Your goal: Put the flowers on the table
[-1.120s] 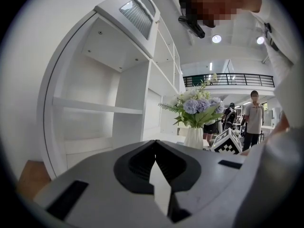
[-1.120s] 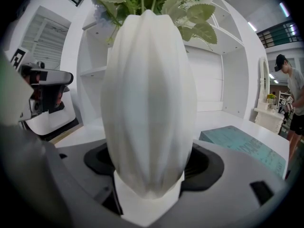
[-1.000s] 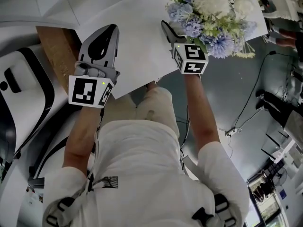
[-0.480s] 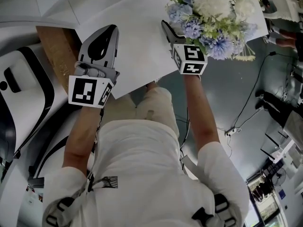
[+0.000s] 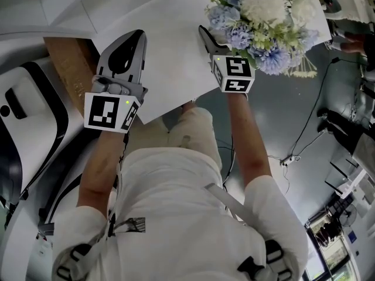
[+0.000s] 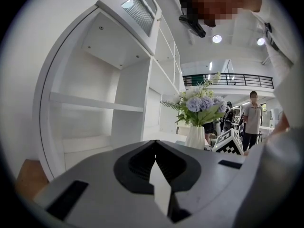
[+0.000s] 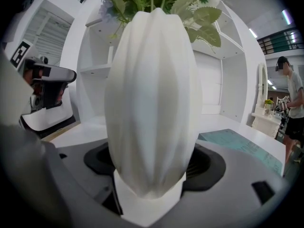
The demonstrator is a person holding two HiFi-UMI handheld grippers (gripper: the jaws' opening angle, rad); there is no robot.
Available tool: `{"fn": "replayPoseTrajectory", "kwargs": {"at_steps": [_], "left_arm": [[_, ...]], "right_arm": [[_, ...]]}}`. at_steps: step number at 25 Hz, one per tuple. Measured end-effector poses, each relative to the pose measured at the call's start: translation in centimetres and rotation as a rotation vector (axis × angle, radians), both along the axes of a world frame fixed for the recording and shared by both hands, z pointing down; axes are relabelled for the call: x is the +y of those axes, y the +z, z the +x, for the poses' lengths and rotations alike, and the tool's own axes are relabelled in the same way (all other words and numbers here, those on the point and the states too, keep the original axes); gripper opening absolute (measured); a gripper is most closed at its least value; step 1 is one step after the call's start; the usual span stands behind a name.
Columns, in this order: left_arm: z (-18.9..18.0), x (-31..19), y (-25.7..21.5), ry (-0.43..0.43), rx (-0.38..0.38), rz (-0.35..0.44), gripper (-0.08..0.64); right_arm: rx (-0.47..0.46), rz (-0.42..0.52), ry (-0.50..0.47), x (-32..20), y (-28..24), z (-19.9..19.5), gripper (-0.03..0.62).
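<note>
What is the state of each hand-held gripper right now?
Left hand-held gripper: closed, holding nothing.
Right hand-held gripper: closed on the white vase of flowers.

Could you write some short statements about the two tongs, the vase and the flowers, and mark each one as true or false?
1. The right tongs are closed on a white vase. True.
2. The left tongs hold the flowers. False: the left tongs are shut with nothing between them, and the flowers stand in the vase that the right tongs hold.
3. The flowers are blue and white, with green leaves. True.
4. The vase lies on its side. False: in the left gripper view it is upright.
</note>
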State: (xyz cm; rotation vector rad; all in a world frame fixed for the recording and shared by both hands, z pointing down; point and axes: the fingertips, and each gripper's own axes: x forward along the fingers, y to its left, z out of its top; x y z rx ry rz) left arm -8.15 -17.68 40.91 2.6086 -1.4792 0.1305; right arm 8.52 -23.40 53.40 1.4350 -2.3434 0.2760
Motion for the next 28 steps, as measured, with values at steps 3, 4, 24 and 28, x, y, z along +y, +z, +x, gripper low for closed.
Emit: {"fn": "replayPoseTrajectory", "kwargs": {"at_steps": [3, 4, 24, 28], "left_arm": [[-0.1, -0.1, 0.1, 0.007, 0.000, -0.001, 0.015], [-0.2, -0.2, 0.2, 0.009, 0.001, -0.002, 0.015], [0.6, 0.8, -0.9, 0.083, 0.020, 0.015, 0.015], [0.7, 1.7, -1.7, 0.104, 0.026, 0.024, 0.015]], "right_arm": [[-0.014, -0.006, -0.012, 0.1, 0.2, -0.2, 0.393], [-0.015, -0.008, -0.016, 0.1, 0.3, -0.3, 0.393], [0.025, -0.063, 0.074, 4.0, -0.1, 2.5, 0.420], [0.025, -0.076, 0.129, 6.2, -1.0, 4.2, 0.420]]}}
